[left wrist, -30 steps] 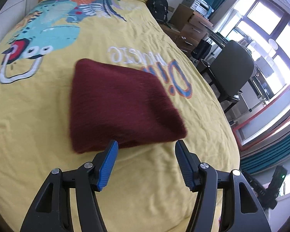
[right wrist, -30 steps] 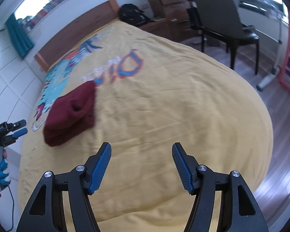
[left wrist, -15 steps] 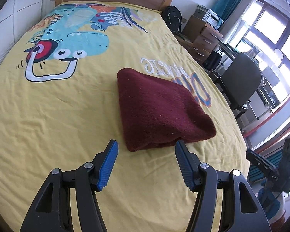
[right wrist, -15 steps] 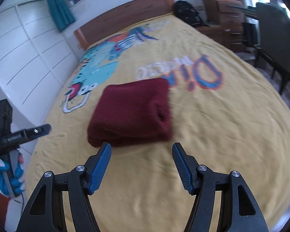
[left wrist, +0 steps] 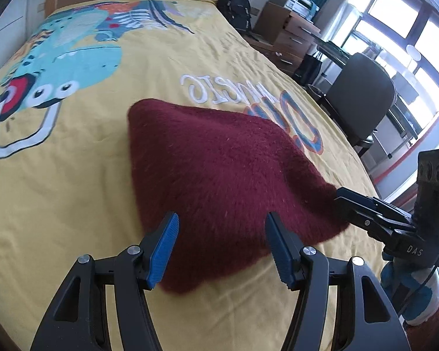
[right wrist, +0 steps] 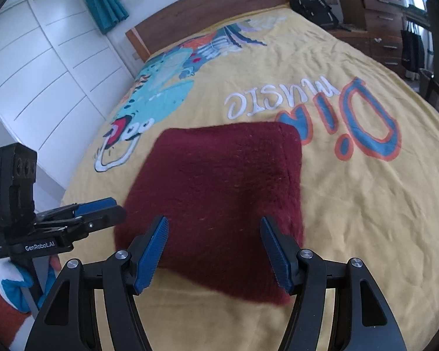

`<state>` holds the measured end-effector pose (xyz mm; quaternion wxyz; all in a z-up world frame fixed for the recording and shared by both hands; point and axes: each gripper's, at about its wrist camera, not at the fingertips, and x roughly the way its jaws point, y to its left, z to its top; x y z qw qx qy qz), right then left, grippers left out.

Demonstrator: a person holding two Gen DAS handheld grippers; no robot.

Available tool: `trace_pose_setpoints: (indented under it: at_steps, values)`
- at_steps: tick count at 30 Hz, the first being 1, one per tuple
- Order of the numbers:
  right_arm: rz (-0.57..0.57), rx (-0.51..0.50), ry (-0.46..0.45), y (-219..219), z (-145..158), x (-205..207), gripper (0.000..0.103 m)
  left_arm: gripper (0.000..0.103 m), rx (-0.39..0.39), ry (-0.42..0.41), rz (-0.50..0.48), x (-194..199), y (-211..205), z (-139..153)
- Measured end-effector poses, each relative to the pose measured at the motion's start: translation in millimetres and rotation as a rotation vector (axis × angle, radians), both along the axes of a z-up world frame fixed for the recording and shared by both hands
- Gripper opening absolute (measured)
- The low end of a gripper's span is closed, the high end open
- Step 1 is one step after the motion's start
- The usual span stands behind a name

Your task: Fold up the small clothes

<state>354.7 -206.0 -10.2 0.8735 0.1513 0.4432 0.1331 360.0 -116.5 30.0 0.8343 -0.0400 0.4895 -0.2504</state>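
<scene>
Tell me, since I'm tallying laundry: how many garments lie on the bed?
1: a folded maroon knit garment mid-bed on the yellow bedspread. Layers hidden inside cannot be ruled out.

Daylight is pouring in through the windows (left wrist: pixel 406 26), which are being blown out to near white. The bedspread (left wrist: pixel 73 175) is being lit evenly, with only soft shadows being cast under the sweater (left wrist: pixel 219 169). Heavy fisheye bending is being seen toward the edges, and the corners are being cut off in black. The sweater's fuzzy edges are being smeared a bit in both views.
</scene>
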Motion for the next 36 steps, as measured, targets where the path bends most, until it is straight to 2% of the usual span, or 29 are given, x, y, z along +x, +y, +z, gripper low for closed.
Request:
trace_pose_setpoints:
  at_steps: [6, 10, 14, 19, 21, 23, 25, 30, 34, 35, 36]
  values:
    - [-0.017, 0.032, 0.08, -18, -49, 9, 0.067, 0.056, 0.028, 0.031, -0.042, 13, -15, -34]
    - [-0.012, 0.026, 0.1, -17, -67, 9, 0.069, 0.056, 0.012, 0.059, -0.054, 10, -16, -50]
    - [-0.014, 0.037, 0.108, -22, -59, 9, 0.069, 0.056, 0.017, 0.062, -0.047, 10, -15, -46]
    - [-0.026, 0.036, 0.057, -28, -32, 6, 0.069, 0.058, -0.012, 0.044, -0.027, 9, -2, -22]
    - [-0.04, 0.012, 0.045, -30, -24, 7, 0.077, 0.059, -0.011, 0.033, -0.004, 10, 6, -15]
    - [-0.053, -0.01, 0.05, -31, -20, 11, 0.079, 0.062, 0.003, 0.022, 0.019, 14, 16, -11]
    - [-0.062, -0.012, 0.067, -34, -22, 16, 0.079, 0.074, 0.02, 0.02, 0.042, 18, 23, -10]
    - [-0.038, 0.028, 0.142, -36, -42, 30, 0.08, 0.075, 0.013, 0.074, 0.075, 36, 32, -31]
    - [-0.007, 0.07, 0.197, -36, -62, 42, 0.08, 0.076, -0.048, 0.138, 0.087, 51, 36, -51]
    - [0.004, 0.089, 0.21, -36, -67, 45, 0.08, 0.083, -0.053, 0.143, 0.092, 52, 38, -53]
    - [0.012, 0.108, 0.226, -36, -74, 48, 0.08, 0.086, -0.061, 0.153, 0.092, 55, 39, -57]
